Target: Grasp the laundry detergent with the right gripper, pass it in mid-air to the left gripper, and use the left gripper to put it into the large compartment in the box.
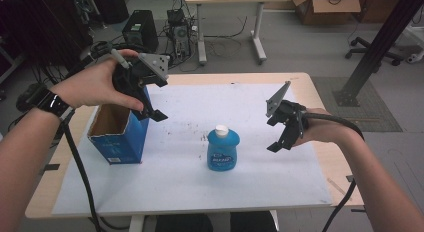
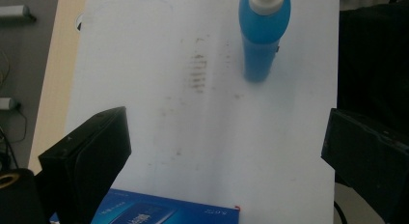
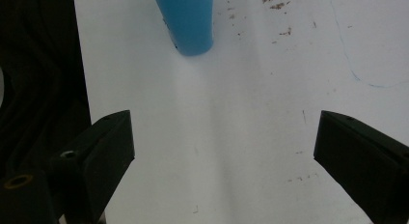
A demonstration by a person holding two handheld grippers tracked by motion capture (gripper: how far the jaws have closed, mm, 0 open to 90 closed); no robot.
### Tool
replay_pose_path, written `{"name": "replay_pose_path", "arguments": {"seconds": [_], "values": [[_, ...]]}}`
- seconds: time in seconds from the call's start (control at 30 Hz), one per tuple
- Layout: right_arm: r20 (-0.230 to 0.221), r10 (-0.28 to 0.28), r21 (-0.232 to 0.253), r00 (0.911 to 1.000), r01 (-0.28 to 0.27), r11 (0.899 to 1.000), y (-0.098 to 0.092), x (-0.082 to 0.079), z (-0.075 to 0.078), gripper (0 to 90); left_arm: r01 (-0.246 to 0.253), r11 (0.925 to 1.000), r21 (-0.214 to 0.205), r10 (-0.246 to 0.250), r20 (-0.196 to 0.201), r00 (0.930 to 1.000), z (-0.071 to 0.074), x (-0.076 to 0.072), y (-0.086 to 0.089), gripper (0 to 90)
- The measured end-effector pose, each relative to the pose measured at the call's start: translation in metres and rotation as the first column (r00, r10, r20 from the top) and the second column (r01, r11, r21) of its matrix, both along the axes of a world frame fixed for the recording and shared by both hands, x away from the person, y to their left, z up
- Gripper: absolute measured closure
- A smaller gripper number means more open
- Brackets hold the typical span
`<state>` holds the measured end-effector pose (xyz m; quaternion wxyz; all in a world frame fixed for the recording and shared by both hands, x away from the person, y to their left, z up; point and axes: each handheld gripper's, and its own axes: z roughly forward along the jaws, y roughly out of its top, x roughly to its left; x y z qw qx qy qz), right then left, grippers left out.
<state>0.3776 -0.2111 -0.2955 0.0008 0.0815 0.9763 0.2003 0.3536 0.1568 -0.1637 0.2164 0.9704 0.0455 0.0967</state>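
A blue bottle with a white cap stands upright near the middle of the white sheet. An open-topped blue box stands at the sheet's left edge. My left gripper hovers over the box's right rim, open, with nothing between its jaws. In the left gripper view its jaws frame bare sheet, with the box just below and the bottle farther off. My right gripper hangs open to the right of the bottle. The right gripper view has its jaws wide apart and the bottle's base ahead.
The sheet covers most of a wooden table and carries dark scuff marks. Beyond the table are a computer tower, another desk, a cardboard box and a slanted black post.
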Motion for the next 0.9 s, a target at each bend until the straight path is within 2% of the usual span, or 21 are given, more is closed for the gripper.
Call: {"name": "replay_pose_path", "arguments": {"seconds": [0.27, 0.5, 0.63, 0.9], "values": [[0.004, 0.000, 0.014, 1.0000, 0.000, 1.000, -0.002, 0.000, 0.002, 6.5, -0.004, 1.0000, 0.002, 0.004, 0.001, 1.0000, 0.004, -0.001, 0.001, 3.8], [0.026, -0.002, 0.058, 0.9997, 0.001, 0.998, -0.007, -0.002, 0.006, 6.1, -0.017, 0.9998, 0.010, 0.017, 0.001, 0.9999, 0.006, -0.004, 0.002, 3.8], [0.036, -0.001, 0.116, 0.9993, -0.003, 0.993, -0.011, -0.003, 0.008, 5.6, -0.020, 0.9997, 0.013, 0.020, -0.001, 0.9998, 0.007, -0.006, 0.001, 3.8], [0.041, 0.005, 0.151, 0.9991, -0.011, 0.989, -0.008, -0.004, 0.005, 5.0, -0.021, 0.9997, 0.010, 0.021, 0.008, 0.9997, 0.011, -0.010, 0.000, 3.8]]}}
